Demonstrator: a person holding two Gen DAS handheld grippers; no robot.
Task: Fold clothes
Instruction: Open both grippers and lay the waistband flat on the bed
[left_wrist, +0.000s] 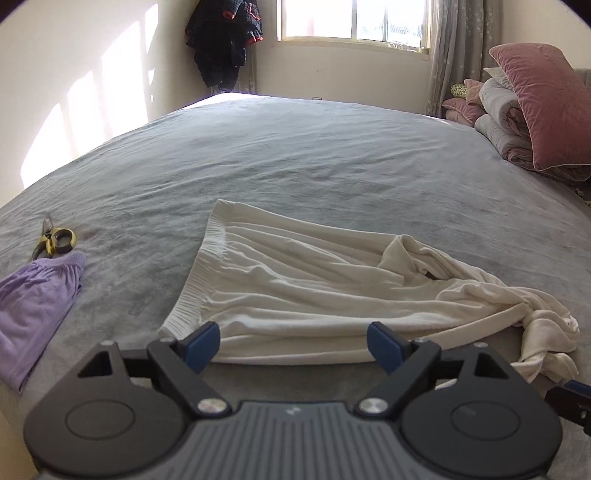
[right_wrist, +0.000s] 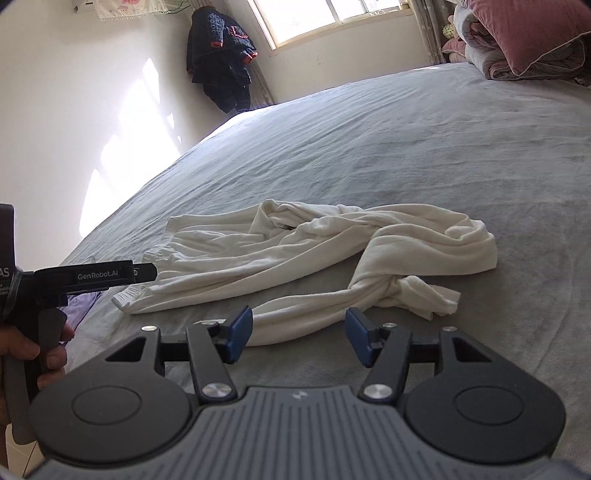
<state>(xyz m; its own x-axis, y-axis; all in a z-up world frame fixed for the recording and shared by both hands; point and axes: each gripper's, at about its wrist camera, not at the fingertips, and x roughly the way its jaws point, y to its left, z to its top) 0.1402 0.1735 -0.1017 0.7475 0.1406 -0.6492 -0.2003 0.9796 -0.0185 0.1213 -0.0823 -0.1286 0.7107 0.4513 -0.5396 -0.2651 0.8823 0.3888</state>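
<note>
- Left wrist view: the left tool (left_wrist: 293, 347) is hovering with its blue pads spread wide and nothing between them, just over the near edge of the white trousers (left_wrist: 295, 291), which are lying on the grey bed (left_wrist: 295, 155).
- The trousers' long axis is running across this view: the elastic waistband (left_wrist: 201, 273) is lying at the left, and the legs are trailing off to a twisted bunch (left_wrist: 546, 332) at the right.
- The waistband's near corner is sitting just beyond this tool's left pad, so I judge the left hand to be the nearer one for that end.
- A lilac garment (left_wrist: 37, 306) and scissors (left_wrist: 55, 242) are lying well to the left, apart from the trousers.
- Right wrist view: the right tool (right_wrist: 299, 341) is pointing at the trousers (right_wrist: 258, 251) with its pads apart and empty.
- One leg's near fold is lying just beyond and between those pads, and the knotted leg ends (right_wrist: 406, 291) are sitting to the right of it.
- The left tool (right_wrist: 110, 275) is reaching in from the left edge towards the waistband, so the leg end seems to fall to the right hand.
</note>
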